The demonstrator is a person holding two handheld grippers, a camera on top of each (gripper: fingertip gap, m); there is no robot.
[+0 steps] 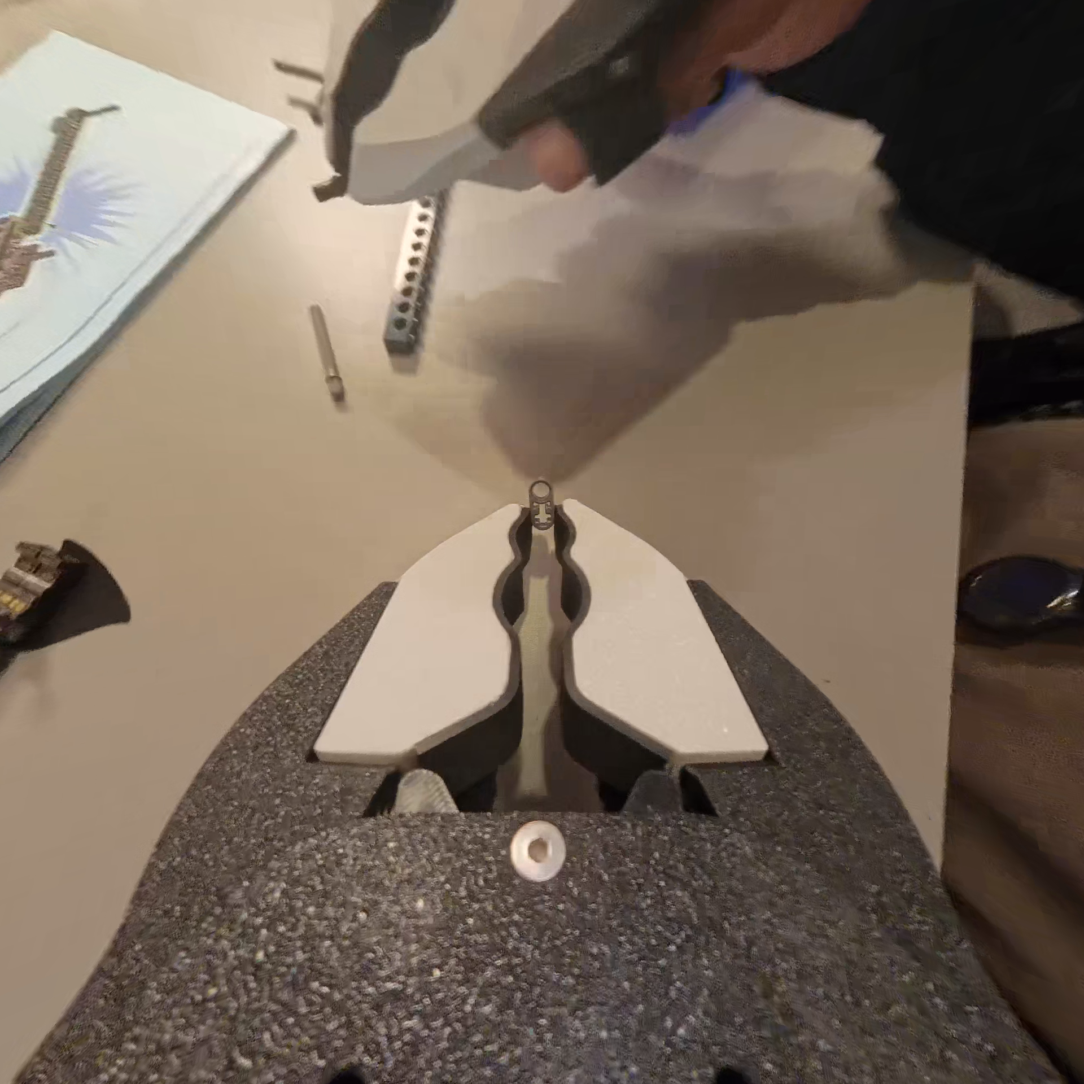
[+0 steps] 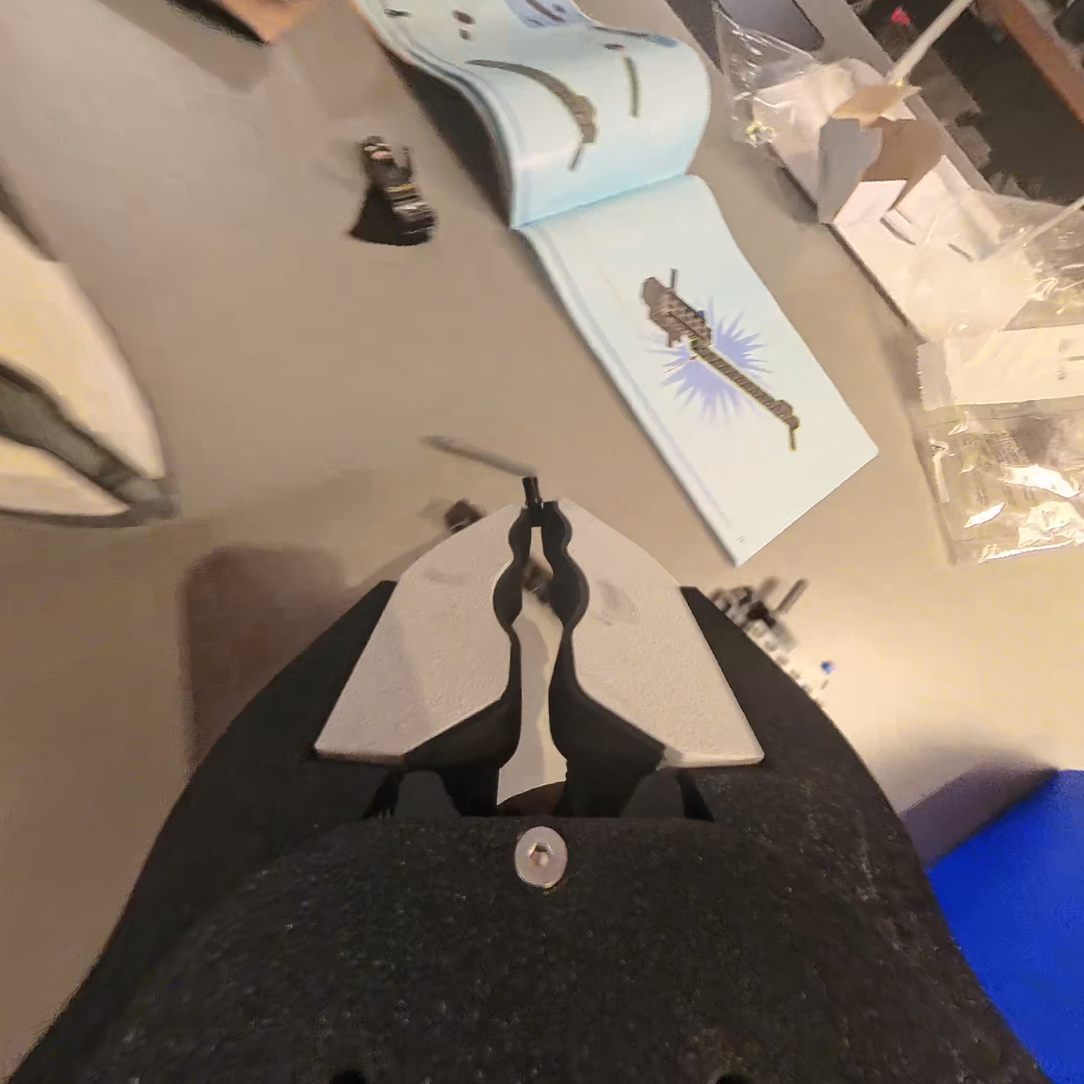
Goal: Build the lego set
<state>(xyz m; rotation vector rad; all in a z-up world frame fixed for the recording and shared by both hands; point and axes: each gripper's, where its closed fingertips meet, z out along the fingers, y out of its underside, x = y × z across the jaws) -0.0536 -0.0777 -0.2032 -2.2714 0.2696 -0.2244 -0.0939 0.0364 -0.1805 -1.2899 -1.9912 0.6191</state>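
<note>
My left gripper [image 1: 541,511] pinches a small grey connector [image 1: 540,505] by its lower end, hole exposed, while my right gripper [image 2: 538,509] clamps a black pin [image 2: 532,495] tip-outward above the desk [image 1: 234,528].

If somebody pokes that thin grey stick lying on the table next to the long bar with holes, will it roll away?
Probably, if poked from the side. The grey stick looks round and smooth, and it lies flat on the bare table, so it could roll. It looks stiff and straight, not bendy. Being so thin, it is likely light and might slip in a pinch.
</note>
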